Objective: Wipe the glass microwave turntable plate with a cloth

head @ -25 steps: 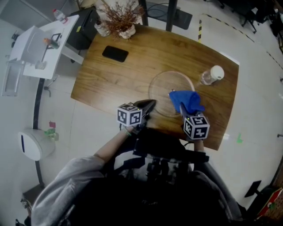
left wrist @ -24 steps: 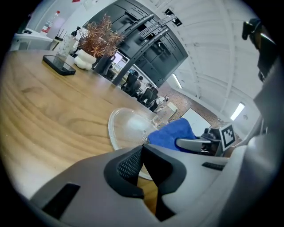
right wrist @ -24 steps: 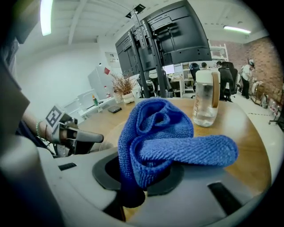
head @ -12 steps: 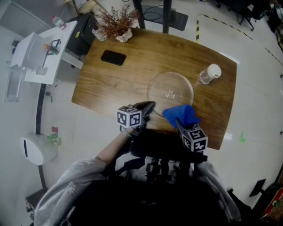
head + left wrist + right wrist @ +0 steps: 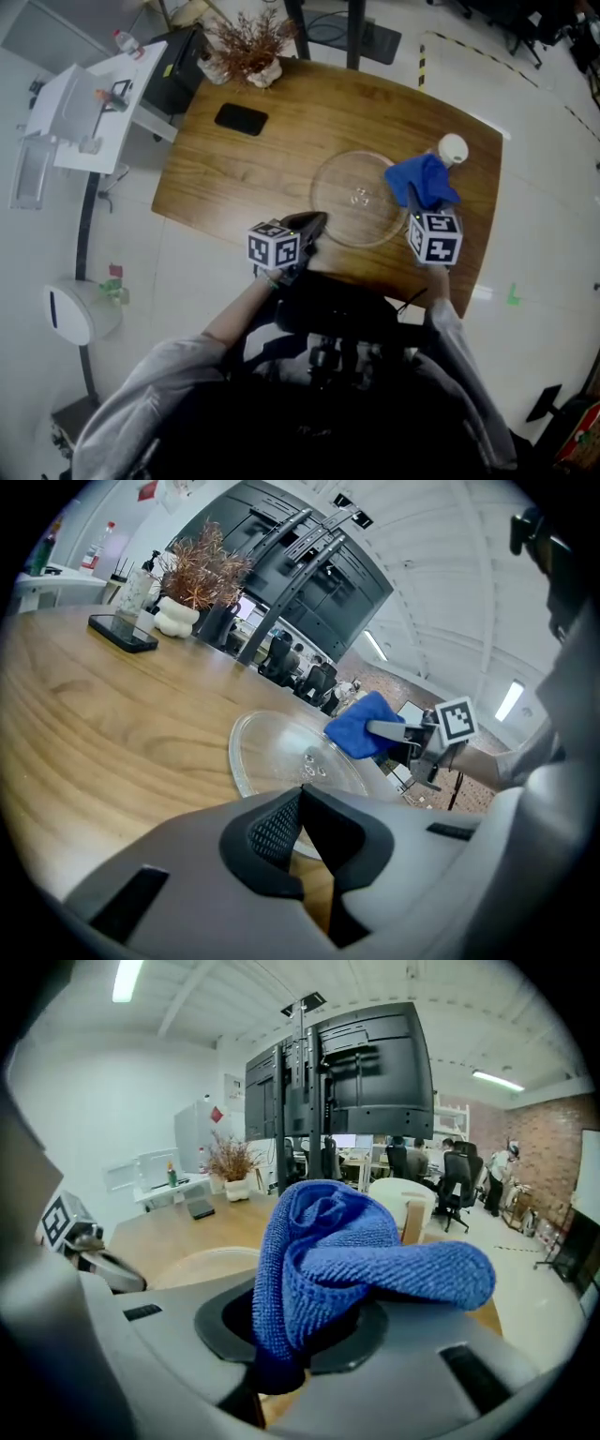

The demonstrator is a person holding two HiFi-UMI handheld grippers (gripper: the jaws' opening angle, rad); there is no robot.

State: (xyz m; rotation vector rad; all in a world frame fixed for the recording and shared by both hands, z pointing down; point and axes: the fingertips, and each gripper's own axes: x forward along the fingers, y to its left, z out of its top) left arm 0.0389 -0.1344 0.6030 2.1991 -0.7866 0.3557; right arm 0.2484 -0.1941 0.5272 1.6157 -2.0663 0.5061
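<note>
Showing, nearest, the left gripper [image 5: 314,225] with jaws pressed together on nothing at the near rim of the clear glass plate [image 5: 342,192] on a wooden table [image 5: 272,164], then the right gripper [image 5: 413,194] clamped on a bunched blue cloth [image 5: 424,178] by the plate's right rim, a white-capped bottle [image 5: 453,148] just behind, a black phone [image 5: 241,118] farther back.

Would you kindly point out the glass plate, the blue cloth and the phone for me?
glass plate [image 5: 337,202], head view, bare glass left of its centre.
blue cloth [image 5: 424,180], head view, middle of the bunched fabric.
phone [image 5: 241,119], head view, middle of its dark face.
</note>
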